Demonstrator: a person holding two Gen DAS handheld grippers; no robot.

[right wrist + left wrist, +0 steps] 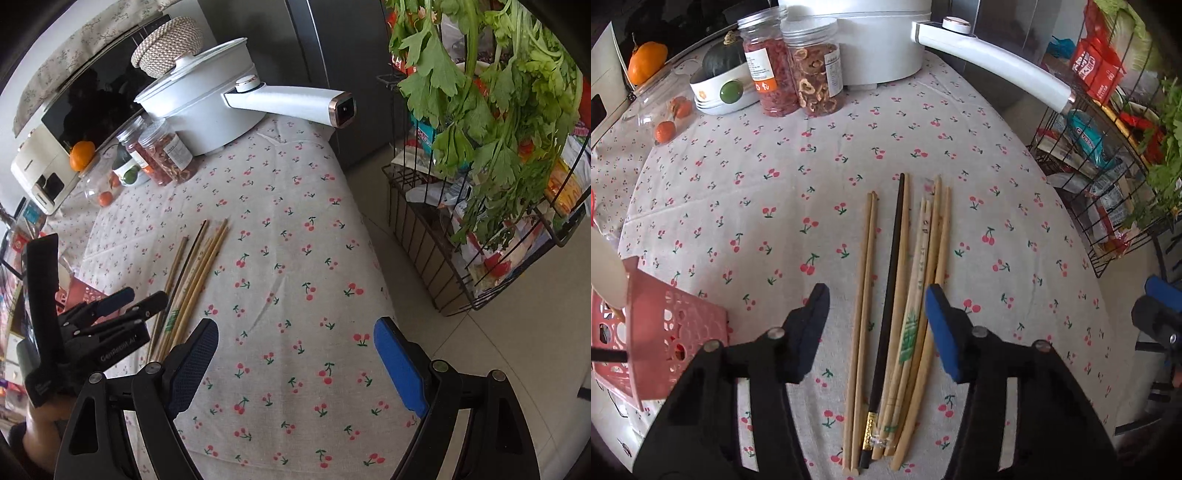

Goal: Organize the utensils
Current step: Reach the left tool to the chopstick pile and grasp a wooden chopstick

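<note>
Left gripper [877,314] hovered over the chopsticks [897,314], jaws partly spread with the bundle lying between the fingers; pads not pressing anything, blue pad just beside the rightmost sticks. Chopsticks lay flat on the cherry-print tablecloth [746,206], running straight ahead of the gripper: a pair of plain wooden ones left, one black stick in the middle, a looser bunch of bamboo ones right, some in a printed wrapper. Pink basket [672,332] sat just left of the left finger, at the table edge. Right gripper [295,362] was spread wide over bare cloth, nothing between its fingers; chopsticks lay to its left, near the left finger. Ahead of both: white pot [199,107], two jars [798,74]. Wire rack [461,258] with greens stood right of the table.
</note>
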